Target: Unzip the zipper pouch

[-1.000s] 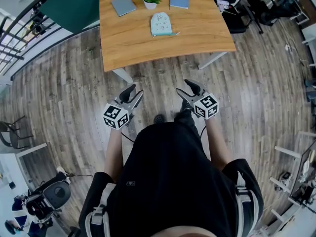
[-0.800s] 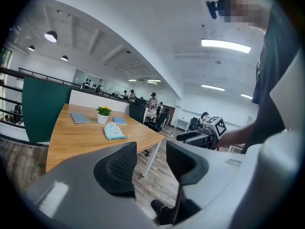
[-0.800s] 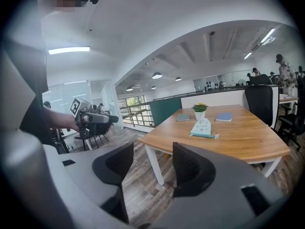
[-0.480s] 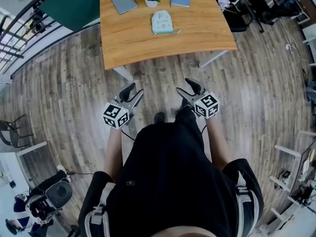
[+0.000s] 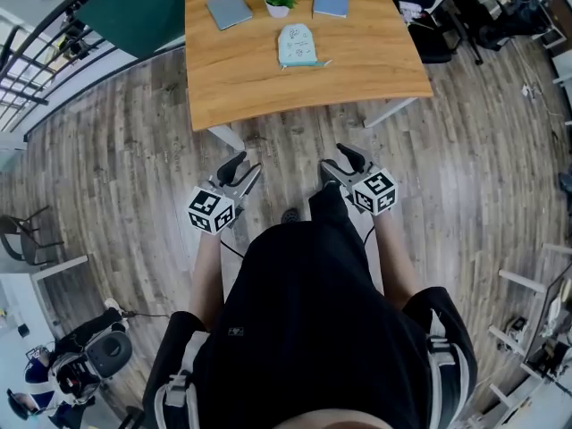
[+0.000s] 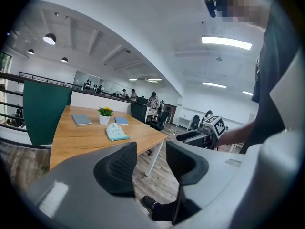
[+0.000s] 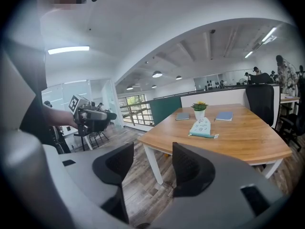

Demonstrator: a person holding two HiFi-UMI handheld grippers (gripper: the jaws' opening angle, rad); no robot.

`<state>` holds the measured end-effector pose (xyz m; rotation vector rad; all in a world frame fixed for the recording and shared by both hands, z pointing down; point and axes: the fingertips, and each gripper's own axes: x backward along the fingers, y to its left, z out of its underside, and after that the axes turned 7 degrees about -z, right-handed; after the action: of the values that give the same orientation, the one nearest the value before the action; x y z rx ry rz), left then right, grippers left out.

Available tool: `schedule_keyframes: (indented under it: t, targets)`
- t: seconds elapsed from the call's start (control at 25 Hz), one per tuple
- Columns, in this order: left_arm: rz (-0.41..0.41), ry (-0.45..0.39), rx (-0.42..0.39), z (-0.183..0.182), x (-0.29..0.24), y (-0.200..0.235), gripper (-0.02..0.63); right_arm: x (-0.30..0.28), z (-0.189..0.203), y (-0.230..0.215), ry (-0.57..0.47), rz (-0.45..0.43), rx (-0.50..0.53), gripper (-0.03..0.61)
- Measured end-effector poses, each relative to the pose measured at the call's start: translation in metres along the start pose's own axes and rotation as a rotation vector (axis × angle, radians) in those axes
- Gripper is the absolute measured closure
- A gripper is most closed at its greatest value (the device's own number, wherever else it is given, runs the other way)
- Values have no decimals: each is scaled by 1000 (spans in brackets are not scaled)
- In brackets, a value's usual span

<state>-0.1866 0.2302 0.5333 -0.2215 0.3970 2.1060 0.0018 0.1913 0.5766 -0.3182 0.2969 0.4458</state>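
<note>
Plainly, left gripper [image 5: 243, 165] and right gripper [image 5: 335, 157] hold fingers spread, empty; zipper pouch [image 5: 296, 46] distant, its zip indistinct.

No words or numbers can be read here. The cube [image 5: 210, 210] on the left gripper [image 5: 239, 170] and the cube [image 5: 375, 192] on the right gripper [image 5: 344, 163] show only black and white squares, not letters. The zipper pouch [image 5: 296, 46] has little drawings, too small to make out. A tiny mark [image 5: 235, 332] on the person's black shirt [image 5: 304, 329] is too small to read.
</note>
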Motion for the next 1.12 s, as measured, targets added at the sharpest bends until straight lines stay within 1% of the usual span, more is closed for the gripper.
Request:
schedule_keyframes:
  t: [0.36,0.6,0.76,0.84,0.96,1.12]
  targets:
    - [-10,15,-6,-10,-25,0,420,-4,-5,-26,21,-31,8,339]
    - [-19,38,-3,-14,-41,-3,420,-9,-4,-43,55,-73,10,347]
    - [-20,54,-4,-17,-53,-4,421,-16,-11,-57,43,-82,6,353]
    - [-25,62,-8,-19,-58,-3,422,-18,-15,-62,32,-86,9,370]
    - [-39,62,-13,-26,-65,-3,422,-19,-18,-69,29,-103,9,393]
    - [-47,58,-19,-38,-82,-4,423,-18,-22,-86,37,-118,15,397]
